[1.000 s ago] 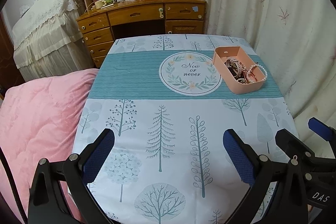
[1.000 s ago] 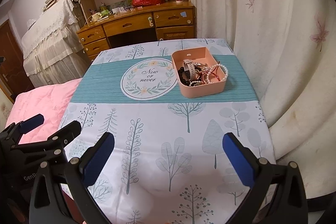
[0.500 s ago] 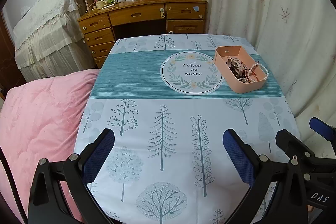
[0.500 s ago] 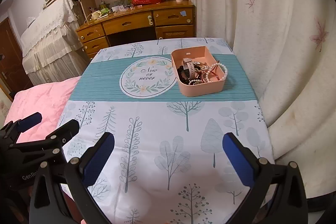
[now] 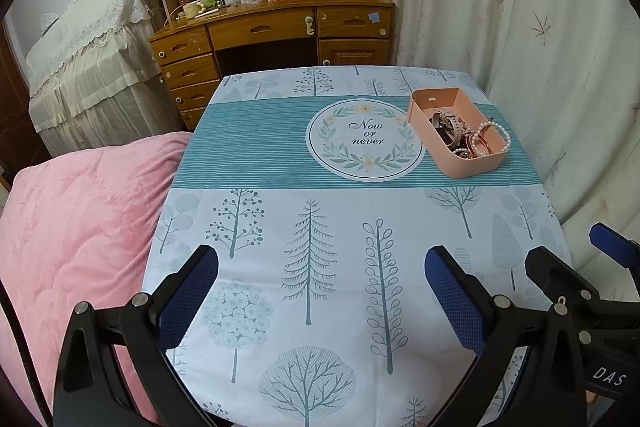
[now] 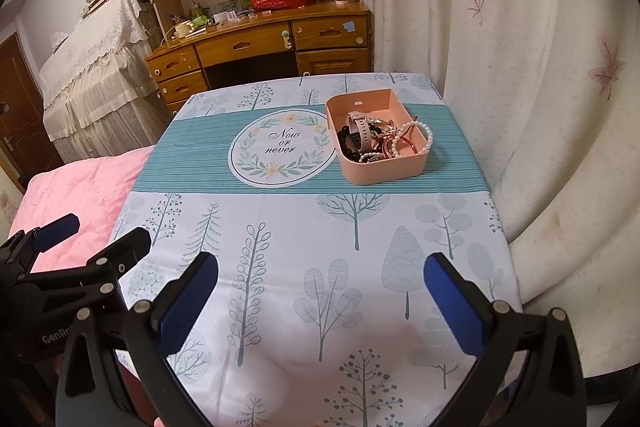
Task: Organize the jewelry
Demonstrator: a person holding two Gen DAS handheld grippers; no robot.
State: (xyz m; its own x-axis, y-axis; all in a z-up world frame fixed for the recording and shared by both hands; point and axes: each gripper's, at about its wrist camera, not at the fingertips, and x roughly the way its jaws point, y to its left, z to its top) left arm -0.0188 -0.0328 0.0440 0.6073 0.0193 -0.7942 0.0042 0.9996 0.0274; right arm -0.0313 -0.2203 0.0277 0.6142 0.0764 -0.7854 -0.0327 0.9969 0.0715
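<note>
A pink box (image 5: pixel 476 163) stands at the far right of the table on the teal stripe; it also shows in the right wrist view (image 6: pixel 384 173). It holds a heap of jewelry (image 6: pixel 380 139): a pearl bracelet (image 5: pixel 494 133), a pink watch strap (image 6: pixel 362 133), dark beads, rose-gold bangles. My left gripper (image 5: pixel 320 301) is open and empty, above the near table edge. My right gripper (image 6: pixel 320 301) is open and empty, near the front edge, well short of the box. Each gripper shows at the edge of the other's view.
The table wears a tree-print cloth (image 5: pixel 320 227) with a round "Now or never" emblem (image 5: pixel 366 139). A pink quilt (image 5: pixel 72 227) lies left of the table. A wooden desk (image 5: pixel 272 31) stands behind it. A curtain (image 5: pixel 540 27) hangs at the right.
Both grippers have drifted slightly, so the table and box sit a little further right and lower in view. The jaws have stayed open. Nothing on the table has moved.
</note>
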